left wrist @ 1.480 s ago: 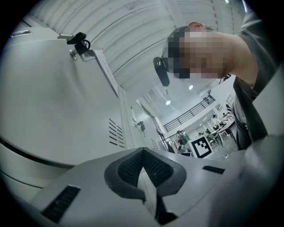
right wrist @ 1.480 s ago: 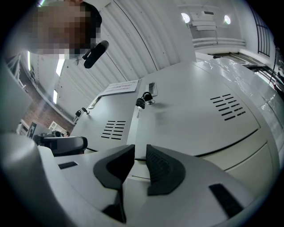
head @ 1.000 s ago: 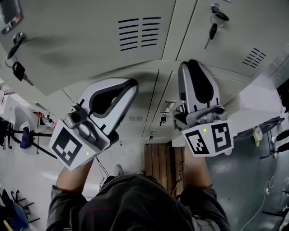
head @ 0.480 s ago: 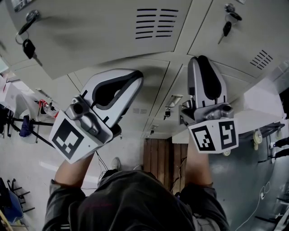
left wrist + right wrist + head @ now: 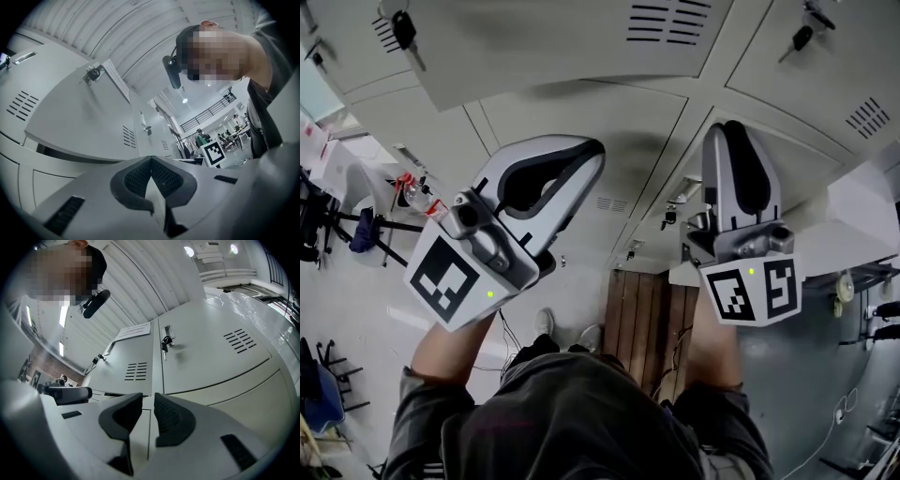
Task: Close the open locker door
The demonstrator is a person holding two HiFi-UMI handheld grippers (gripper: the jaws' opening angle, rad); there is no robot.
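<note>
Locker door (image 5: 546,42) perhaps higher than before

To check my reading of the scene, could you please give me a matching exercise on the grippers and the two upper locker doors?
Things:
1 left gripper
2 right gripper
3 open locker door
4 door to its right

States:
A closed flush
B jaws together
C jaws apart, empty
D swung out

Pairs: 1-B, 2-C, 3-D, 4-A
</note>
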